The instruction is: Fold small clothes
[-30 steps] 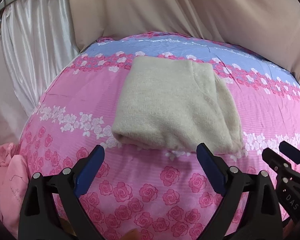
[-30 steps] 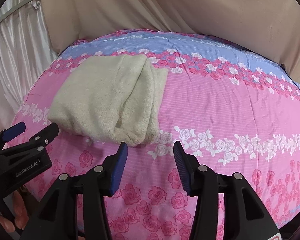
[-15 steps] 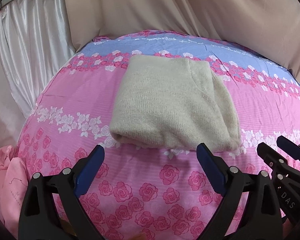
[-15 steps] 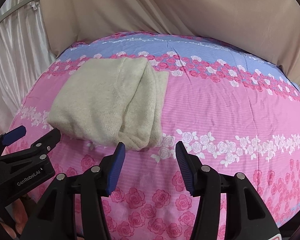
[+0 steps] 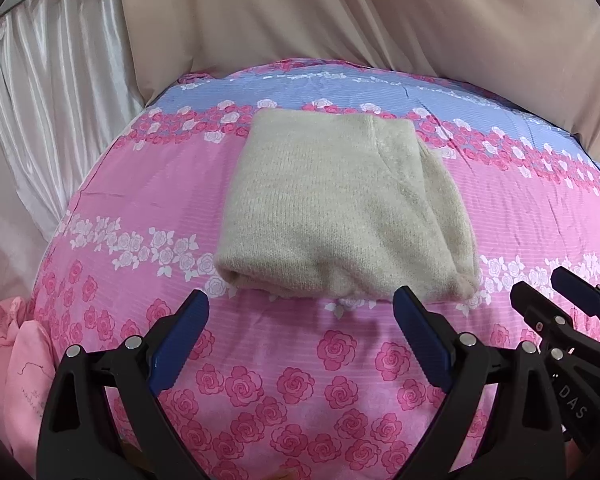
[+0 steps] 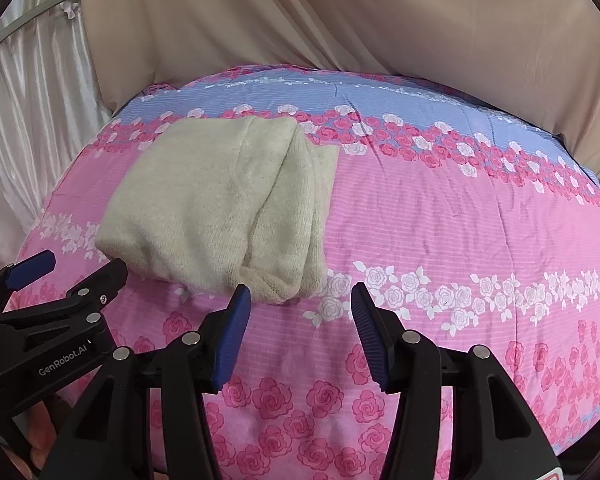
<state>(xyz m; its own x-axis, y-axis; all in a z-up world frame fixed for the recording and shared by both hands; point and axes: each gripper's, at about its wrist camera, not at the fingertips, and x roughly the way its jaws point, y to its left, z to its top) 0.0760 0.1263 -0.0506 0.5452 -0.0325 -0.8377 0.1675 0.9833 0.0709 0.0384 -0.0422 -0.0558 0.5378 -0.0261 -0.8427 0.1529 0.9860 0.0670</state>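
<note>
A cream knitted garment (image 5: 340, 208) lies folded into a thick rectangle on the pink rose-print bedspread (image 5: 140, 200). It also shows in the right wrist view (image 6: 220, 204), with its layered edges facing right. My left gripper (image 5: 302, 314) is open and empty, just short of the garment's near edge. My right gripper (image 6: 300, 308) is open and empty, in front of the garment's near right corner. The right gripper also shows at the right edge of the left wrist view (image 5: 556, 300). The left gripper also shows at the left of the right wrist view (image 6: 72, 272).
Beige curtains (image 5: 380, 20) hang behind the bed and white satin curtains (image 5: 40, 100) to the left. A pink cloth (image 5: 8, 360) lies off the bed's left edge. The bedspread has a blue band (image 6: 380, 100) at the far side.
Both grippers have drawn back and risen a little, so the garment sits slightly farther off. The garment itself has not moved. The jaws stay open.
</note>
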